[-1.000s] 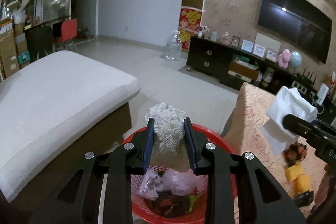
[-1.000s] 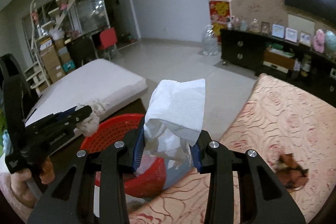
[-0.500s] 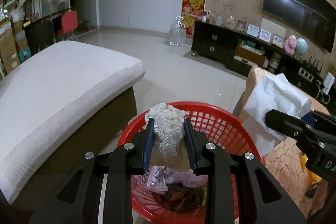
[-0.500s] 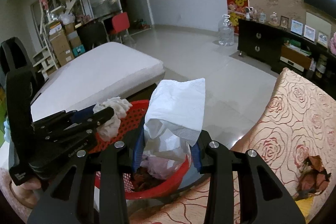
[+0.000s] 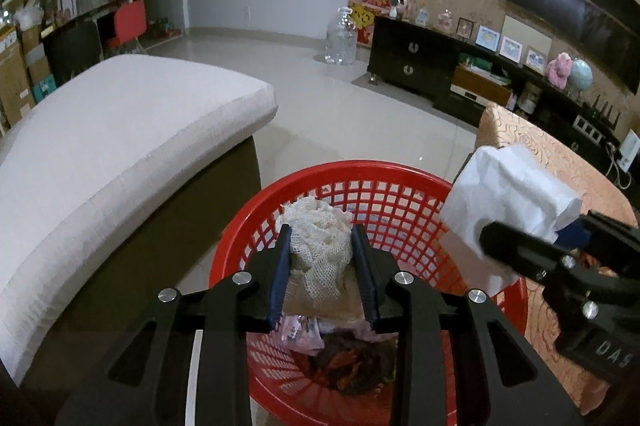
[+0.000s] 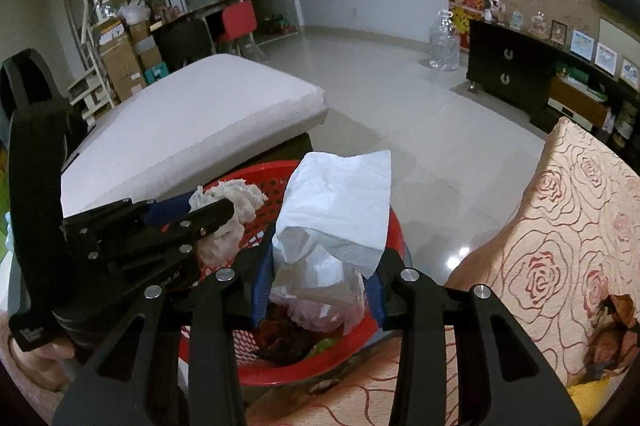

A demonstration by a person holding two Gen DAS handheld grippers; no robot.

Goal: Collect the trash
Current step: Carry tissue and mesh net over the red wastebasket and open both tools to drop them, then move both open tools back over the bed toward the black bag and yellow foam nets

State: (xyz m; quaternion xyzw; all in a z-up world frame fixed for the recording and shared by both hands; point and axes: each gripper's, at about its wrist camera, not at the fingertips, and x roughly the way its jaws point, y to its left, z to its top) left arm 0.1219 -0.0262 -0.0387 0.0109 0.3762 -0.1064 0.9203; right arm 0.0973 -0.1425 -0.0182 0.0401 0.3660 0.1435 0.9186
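Note:
A red mesh basket [image 5: 340, 166] [image 6: 280, 374] stands on the floor below both grippers. My left gripper [image 5: 322, 230] [image 6: 216, 214] hangs over its middle with a cream netted wad [image 5: 320, 242] [image 6: 236, 198] between its pads. The jaws are opening, and the pads still touch the wad. My right gripper [image 6: 326, 258] [image 5: 492, 238] is over the basket's right rim, its pads against a crumpled white tissue [image 6: 340, 202] [image 5: 508, 194]. Its jaws are opening too. Pink plastic and dark scraps [image 5: 348, 362] lie in the basket.
A white-cushioned bench [image 5: 120, 130] runs along the left of the basket. To the right is a table with a rose-patterned cloth [image 6: 560, 226], with a brown scrap [image 6: 612, 326] on it. A dark TV cabinet [image 5: 420, 66] and a water bottle [image 5: 340, 38] stand across the tiled floor.
Both grippers have sunk and come over the red basket, which now fills more of each view. The right gripper moved left toward the left one. Both pairs of jaws stand slightly wider.

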